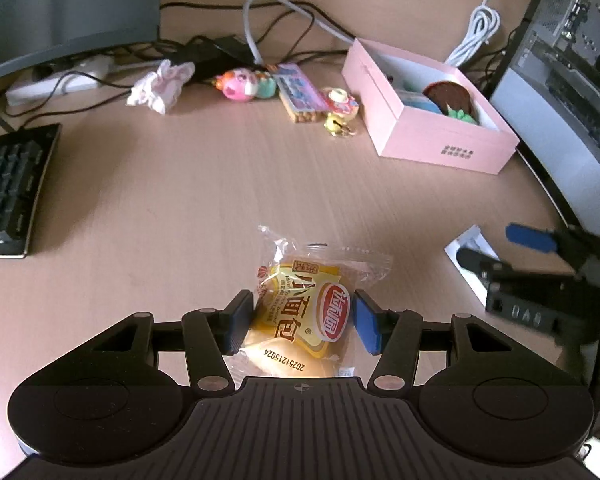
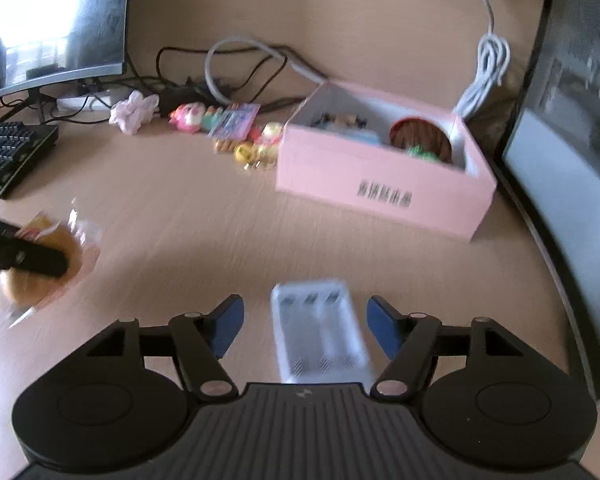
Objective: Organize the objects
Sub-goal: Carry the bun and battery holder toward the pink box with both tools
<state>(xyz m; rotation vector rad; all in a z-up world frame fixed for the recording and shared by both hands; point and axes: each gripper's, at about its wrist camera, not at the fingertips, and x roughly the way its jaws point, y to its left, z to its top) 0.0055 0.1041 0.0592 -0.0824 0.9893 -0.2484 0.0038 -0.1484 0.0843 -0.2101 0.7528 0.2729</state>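
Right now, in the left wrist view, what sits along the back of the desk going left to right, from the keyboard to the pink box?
Keyboard → white power strip → crumpled pink-and-white cloth → pink round toy → flat snack packet → small keychain charm → pink box.

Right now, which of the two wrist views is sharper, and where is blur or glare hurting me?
Left wrist view: sharp; print on the bread packet reads clearly, though the right gripper at the edge is smeared. Right wrist view: motion-blurred throughout; the white battery holder and the pink box label are soft, and the monitor is blown out by glare. Both views bend the desk edges, fisheye style.
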